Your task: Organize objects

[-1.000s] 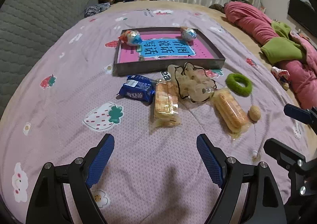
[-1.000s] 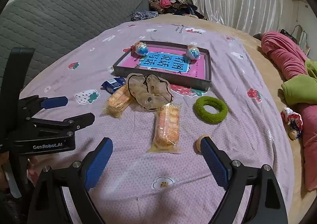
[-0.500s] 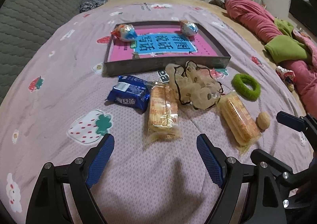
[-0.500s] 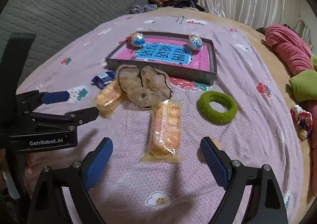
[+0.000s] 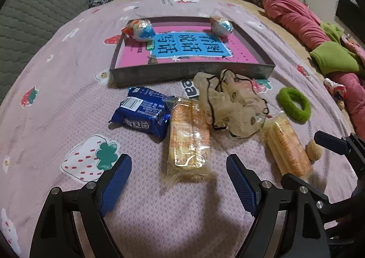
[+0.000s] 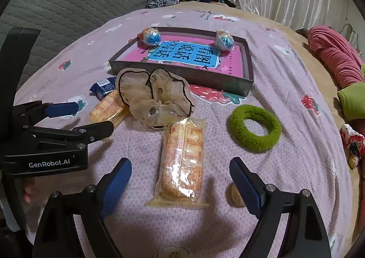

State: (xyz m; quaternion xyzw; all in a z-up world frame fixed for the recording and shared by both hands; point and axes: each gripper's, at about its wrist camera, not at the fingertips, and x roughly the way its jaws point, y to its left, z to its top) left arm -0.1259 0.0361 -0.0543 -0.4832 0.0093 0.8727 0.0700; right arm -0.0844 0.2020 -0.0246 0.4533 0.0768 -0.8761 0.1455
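the clear-wrapped orange wafer pack point(image 6: 182, 162) lies just ahead of the wide-open right tongs point(image 6: 180, 180), centred between them, long axis running near-to-far.

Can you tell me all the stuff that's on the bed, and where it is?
tray: 1, dark grey, far middle of the bedspread
book: 1, pink with blue label, lying in the tray
foil eggs: 2, blue and silver, in the tray's two far corners
blue snack packet: 1, in front of the tray, left side
cracker packs: 2, orange in clear wrap, one before each gripper
beige scrunchie: 1, sheer, black-edged, between the cracker packs
green scrunchie: 1, fuzzy, right of the packs
small tan ball: 1, beside the right-hand cracker pack
bedspread: 1, purple with strawberries
left gripper: black with blue pads, open
right gripper: same, open
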